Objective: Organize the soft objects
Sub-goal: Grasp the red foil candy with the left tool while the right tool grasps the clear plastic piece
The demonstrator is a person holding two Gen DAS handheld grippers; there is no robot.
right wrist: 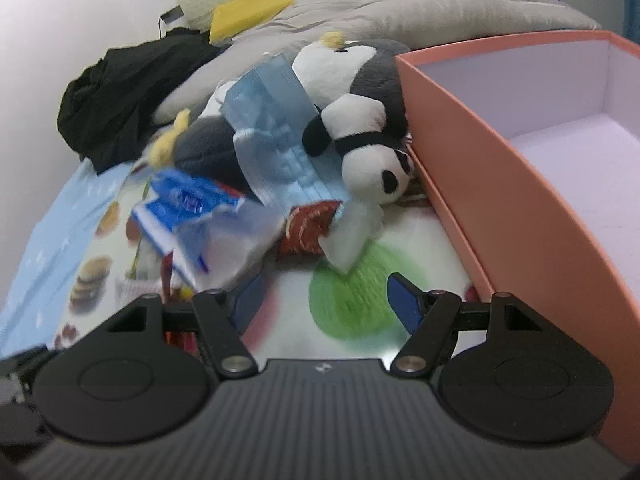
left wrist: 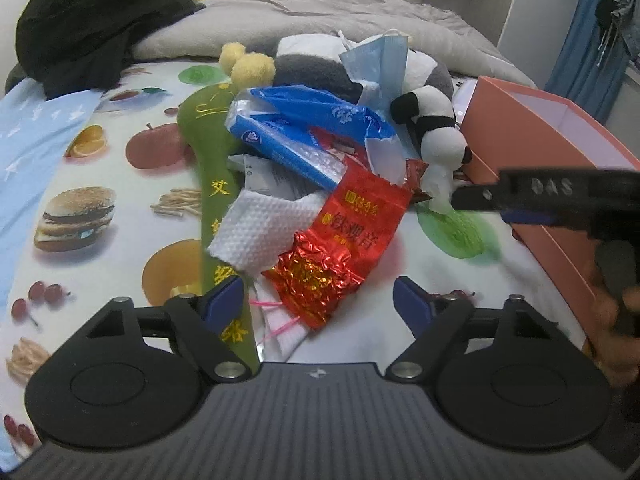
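Observation:
A heap lies on the fruit-print bedsheet [left wrist: 100, 168]: a panda plush [left wrist: 436, 128] [right wrist: 372, 148], a grey and white penguin plush [left wrist: 312, 68] [right wrist: 360, 68], a blue face mask [left wrist: 380, 60] [right wrist: 276, 136], a blue plastic packet [left wrist: 296, 132], a white paper towel [left wrist: 264, 232], a green embroidered pouch [left wrist: 212, 148] and red foil packets [left wrist: 360, 216]. My left gripper [left wrist: 318, 302] hangs open just before the crumpled red foil [left wrist: 312, 276], pads clear of it. Over a green print, below the panda, my right gripper [right wrist: 326, 298] stands open with nothing between its fingers.
A pink box [right wrist: 500, 184] [left wrist: 540, 140] with a white inside stands open on the right, close beside the panda. A black garment [left wrist: 92, 28] and a grey blanket [left wrist: 320, 12] lie at the back. The right gripper's fingers [left wrist: 476, 196] reach in before the box.

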